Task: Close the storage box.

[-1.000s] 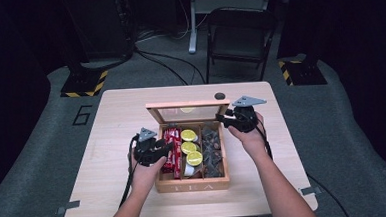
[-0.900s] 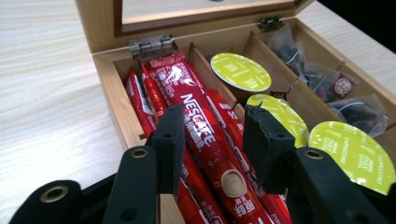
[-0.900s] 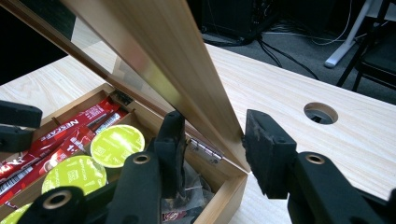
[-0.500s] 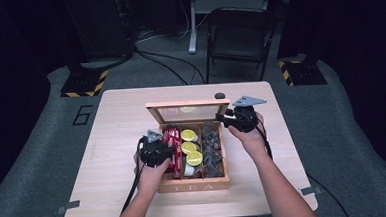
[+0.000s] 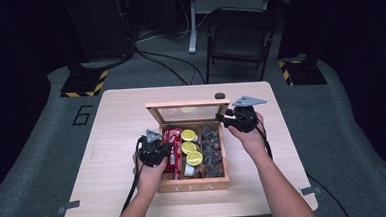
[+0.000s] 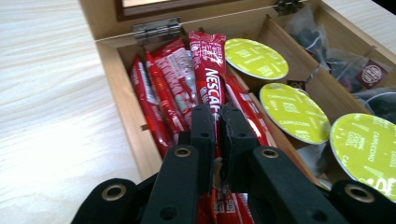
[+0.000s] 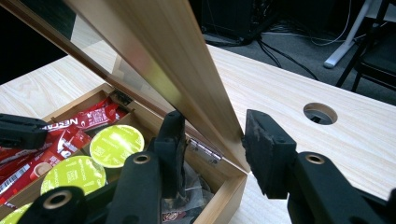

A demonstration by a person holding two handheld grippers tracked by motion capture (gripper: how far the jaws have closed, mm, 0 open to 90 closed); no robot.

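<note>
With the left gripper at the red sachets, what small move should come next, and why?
Probably lift the left gripper straight up: its jaws have just been closing and now pinch a red Nescafe stick, while the right gripper straddles the open lid.

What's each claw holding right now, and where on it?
The left claw, whose jaws have just been closing, pinches a red Nescafe stick near its lower end. The right claw straddles the raised box lid at its hinge-side corner.
</note>
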